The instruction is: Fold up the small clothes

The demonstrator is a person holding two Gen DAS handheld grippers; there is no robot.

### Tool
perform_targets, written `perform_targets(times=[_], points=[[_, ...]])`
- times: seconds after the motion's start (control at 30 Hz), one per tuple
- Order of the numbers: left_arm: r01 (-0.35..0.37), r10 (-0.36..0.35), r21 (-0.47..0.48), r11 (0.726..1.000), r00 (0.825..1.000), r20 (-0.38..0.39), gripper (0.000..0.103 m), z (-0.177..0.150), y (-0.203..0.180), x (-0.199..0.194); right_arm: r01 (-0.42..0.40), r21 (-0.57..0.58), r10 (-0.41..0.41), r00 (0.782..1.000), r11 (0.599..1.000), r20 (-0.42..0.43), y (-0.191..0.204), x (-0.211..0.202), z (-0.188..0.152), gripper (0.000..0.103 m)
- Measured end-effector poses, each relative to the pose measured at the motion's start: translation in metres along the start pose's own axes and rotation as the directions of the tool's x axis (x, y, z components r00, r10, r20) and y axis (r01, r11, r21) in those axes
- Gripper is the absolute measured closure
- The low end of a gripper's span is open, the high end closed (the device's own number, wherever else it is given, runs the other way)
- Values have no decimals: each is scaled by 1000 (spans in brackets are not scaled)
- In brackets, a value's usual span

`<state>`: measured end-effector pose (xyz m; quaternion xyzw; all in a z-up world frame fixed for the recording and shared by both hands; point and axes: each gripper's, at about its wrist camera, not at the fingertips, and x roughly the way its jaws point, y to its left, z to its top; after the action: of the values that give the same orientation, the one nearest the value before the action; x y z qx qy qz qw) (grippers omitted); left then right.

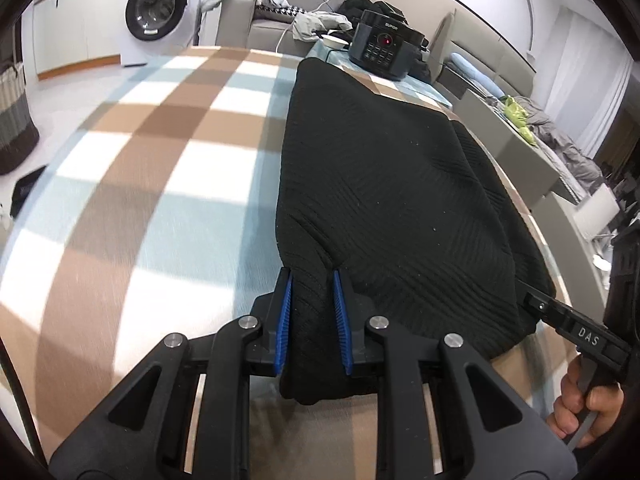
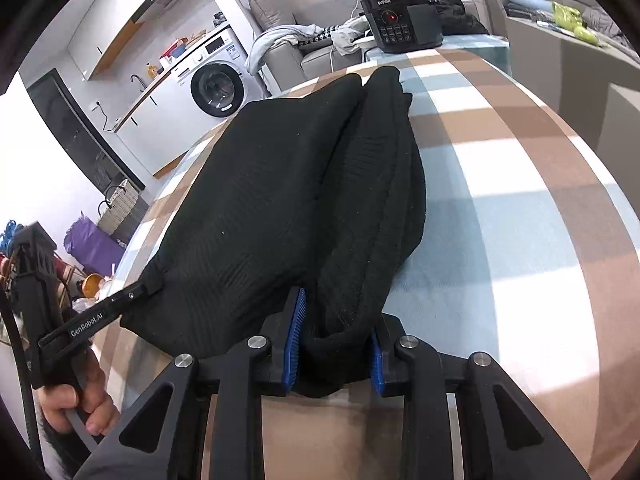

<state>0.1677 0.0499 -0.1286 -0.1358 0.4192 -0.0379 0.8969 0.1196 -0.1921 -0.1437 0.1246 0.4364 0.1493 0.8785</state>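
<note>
Bright, perhaps daylit; tablecloth [image 1: 132, 184] blurred, edges warped.

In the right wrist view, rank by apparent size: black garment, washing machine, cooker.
1. black garment, nearest the camera.
2 and 3. washing machine and cooker look alike; unsure.

Checked tabletop [image 1: 132, 200] smeared by motion blur. Black garment [image 2: 260, 208] covers the cloth beneath it; its near hem bunches between the right tool [image 2: 334, 344] pads, hiding the layers.
</note>
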Motion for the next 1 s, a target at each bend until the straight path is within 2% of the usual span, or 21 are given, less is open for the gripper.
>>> perform_targets(times=[0.2,0.57,0.8,0.93,1.0], points=[[-35,35,31,999,999,24,86,14,0,10,13,-10,-13,1000,1000,6,6,7,9,75],[-46,44,46,998,998,44,86,12,-1,8,38,-37,-38,999,999,14,9,8,12,73],[-44,42,33,999,998,54,86,3,3,-8,30,-55,-28,999,998,31,10,-15,0,64],[-27,26,31,999,999,46,85,-7,6,-19,8,-46,-6,999,999,43,3,-28,-6,65],[-22,21,31,999,999,49,81,-13,7,-26,-33,-23,35,998,999,50,-4,-29,-6,74]])
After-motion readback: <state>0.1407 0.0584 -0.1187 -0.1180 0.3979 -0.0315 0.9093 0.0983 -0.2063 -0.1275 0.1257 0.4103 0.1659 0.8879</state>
